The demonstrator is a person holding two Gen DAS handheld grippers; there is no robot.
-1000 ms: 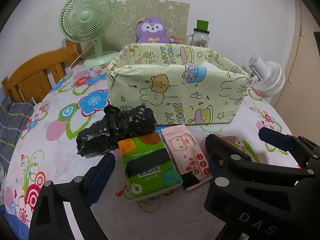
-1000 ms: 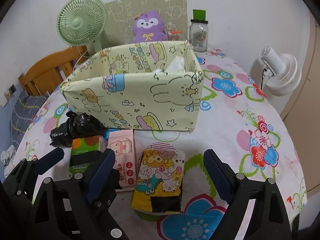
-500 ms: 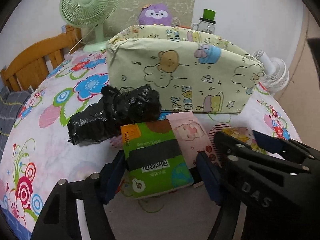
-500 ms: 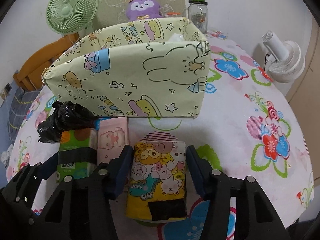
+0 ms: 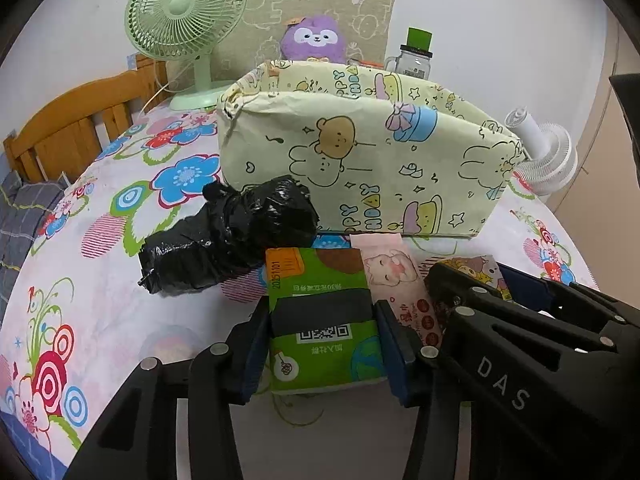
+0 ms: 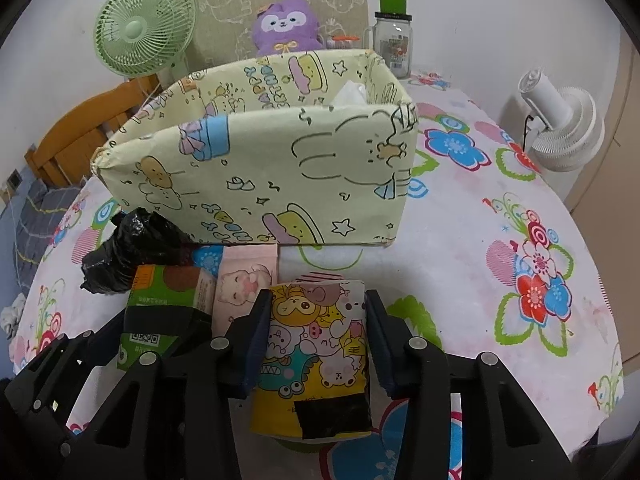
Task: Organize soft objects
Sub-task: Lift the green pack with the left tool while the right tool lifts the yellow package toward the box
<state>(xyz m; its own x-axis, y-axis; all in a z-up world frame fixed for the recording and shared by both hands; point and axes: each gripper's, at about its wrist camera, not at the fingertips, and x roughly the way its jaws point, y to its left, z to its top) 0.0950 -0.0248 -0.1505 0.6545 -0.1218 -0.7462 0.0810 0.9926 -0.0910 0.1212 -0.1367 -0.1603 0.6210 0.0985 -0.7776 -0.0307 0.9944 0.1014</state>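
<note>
My left gripper (image 5: 322, 344) is shut on the green tissue pack (image 5: 320, 312), its pads pressing both sides, low over the table. My right gripper (image 6: 316, 344) is shut on the yellow cartoon tissue pack (image 6: 314, 360) the same way. A pink wet-wipe pack (image 5: 394, 280) lies between the two packs and also shows in the right wrist view (image 6: 246, 284). A black plastic bag bundle (image 5: 232, 236) lies left of the green pack. The yellow cartoon-print fabric box (image 5: 360, 160) stands open behind them, with white tissue (image 6: 350, 94) showing inside.
A green desk fan (image 5: 186, 20), purple plush toy (image 5: 314, 38) and glass jar with green lid (image 5: 414, 56) stand behind the box. A white fan (image 6: 560, 128) sits at the right table edge. A wooden chair back (image 5: 68, 128) is at the left.
Both grippers came down and forward and closed, the left onto the green tissue pack and the right onto the yellow cartoon pack. The other items have not moved.
</note>
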